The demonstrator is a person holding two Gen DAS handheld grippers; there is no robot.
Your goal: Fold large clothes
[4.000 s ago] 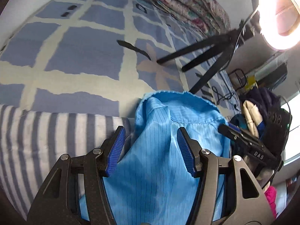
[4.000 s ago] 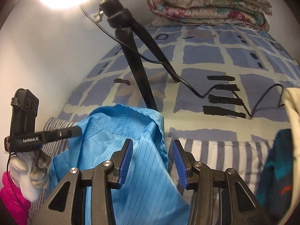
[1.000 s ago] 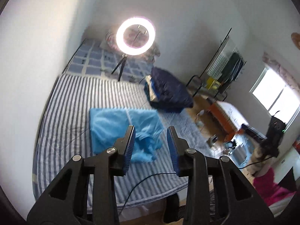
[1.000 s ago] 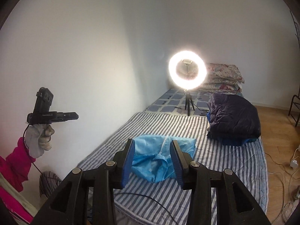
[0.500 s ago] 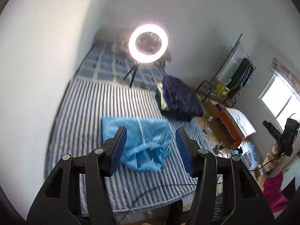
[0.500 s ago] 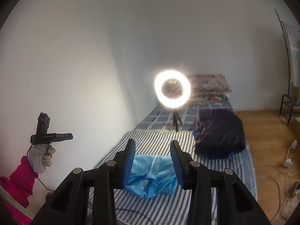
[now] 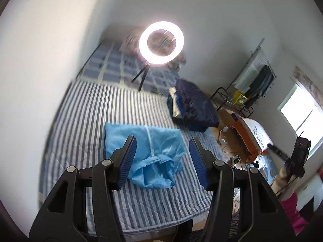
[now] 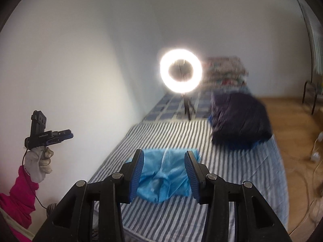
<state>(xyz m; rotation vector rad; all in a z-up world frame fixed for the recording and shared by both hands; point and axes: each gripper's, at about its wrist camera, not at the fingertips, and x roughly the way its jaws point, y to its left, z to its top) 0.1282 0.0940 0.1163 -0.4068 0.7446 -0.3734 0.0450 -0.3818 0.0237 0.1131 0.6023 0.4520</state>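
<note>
Left tool (image 7: 162,161) widened; both tools raised, empty, above blue garment (image 7: 149,157).

**Around the striped mattress**

Striped mattress (image 7: 84,109) in blue and white, laid along a white wall (image 8: 80,60). At the far end, a blue-checked sheet (image 7: 113,64) with a glowing ring light (image 7: 161,42) on a small black tripod (image 7: 141,76). Behind the light, a blurred stack of floral quilts (image 8: 226,70). On the mattress's right side, a dark navy bundle (image 7: 195,106). Beyond, wooden floor (image 8: 292,117), a clothes rack (image 7: 254,80), a bright window (image 7: 300,109).
</note>
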